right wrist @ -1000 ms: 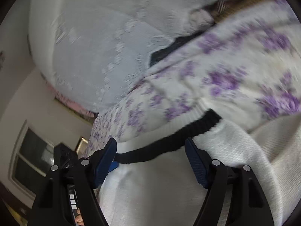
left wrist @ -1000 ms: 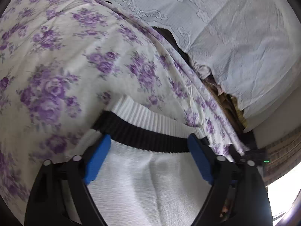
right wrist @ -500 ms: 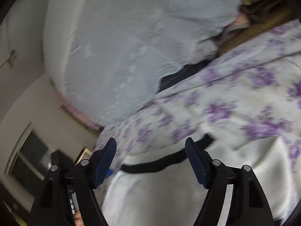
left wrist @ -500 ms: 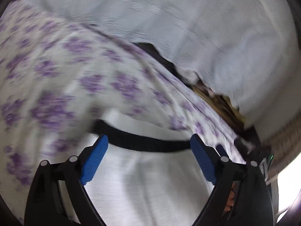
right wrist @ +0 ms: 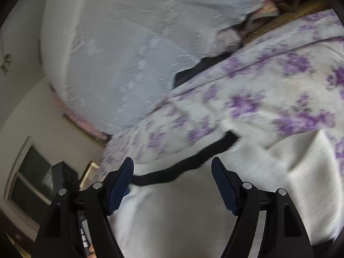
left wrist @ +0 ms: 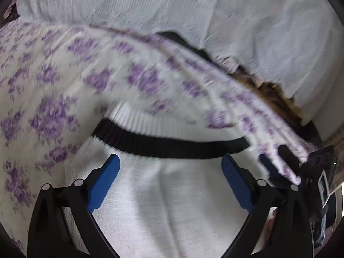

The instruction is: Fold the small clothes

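A white knit sweater (left wrist: 172,204) with a black stripe (left wrist: 167,146) and white ribbed hem lies on a bed with a purple-flowered sheet (left wrist: 64,75). My left gripper (left wrist: 169,178) is open, its blue pads apart above the sweater's white body just below the stripe. In the right wrist view the same sweater (right wrist: 182,210) fills the lower frame, its black stripe (right wrist: 189,165) running between the fingers. My right gripper (right wrist: 172,180) is open and holds nothing.
A pale embroidered cover (left wrist: 215,10) lies at the far side of the bed, with dark and brown cloth (left wrist: 268,90) under its edge. In the right wrist view a wall and window (right wrist: 28,182) are at the left beyond the bed's edge.
Both grippers stayed open. The views shifted with motion blur: both grippers drew back and then came close to the striped hem again.
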